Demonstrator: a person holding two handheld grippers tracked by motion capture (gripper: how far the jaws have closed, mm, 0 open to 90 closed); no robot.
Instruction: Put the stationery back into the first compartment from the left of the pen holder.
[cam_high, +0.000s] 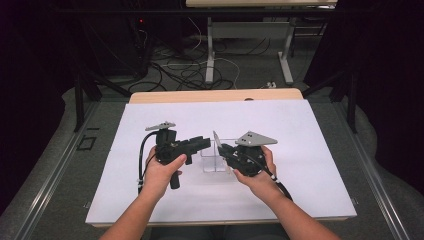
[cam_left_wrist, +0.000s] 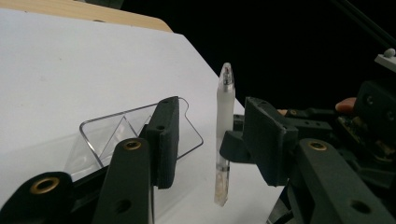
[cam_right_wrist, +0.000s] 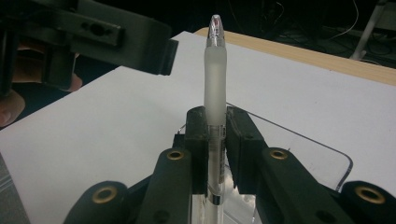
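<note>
Frosted pen (cam_right_wrist: 215, 70) upright, tip up | right gripper (cam_right_wrist: 216, 135) fingers pinching it | left gripper (cam_left_wrist: 210, 135) fingers spread

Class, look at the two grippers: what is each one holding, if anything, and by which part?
The right gripper clamps a translucent pen near mid-barrel, just below its frosted grip. The left gripper is open, holding nothing.

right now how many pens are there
1: the pen stands upright, clamped in the right gripper beside the clear holder; the left gripper is open around it.
</note>
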